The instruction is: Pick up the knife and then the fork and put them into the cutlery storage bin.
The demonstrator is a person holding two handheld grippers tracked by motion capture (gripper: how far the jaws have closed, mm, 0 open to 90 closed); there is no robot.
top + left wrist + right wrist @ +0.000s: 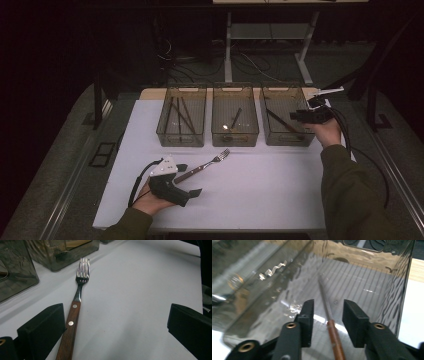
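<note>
A fork (206,163) with a brown wooden handle lies on the white table (260,185), tines pointing toward the bins. My left gripper (189,179) rests low on the table, open, and the handle's end lies between its jaws. In the left gripper view the fork (75,315) lies close to the left jaw, and the gripper (115,325) is spread wide. My right gripper (296,116) hangs over the right clear bin (287,141). In the right gripper view it (327,312) is open above a wooden-handled knife (335,336) that lies on the bin floor, apart from both jaws.
Three clear bins stand in a row at the table's back. The left bin (181,140) holds several dark utensils. The middle bin (235,139) holds one shiny piece of cutlery. Table legs and cables lie on the floor beyond. Cables trail from both grippers.
</note>
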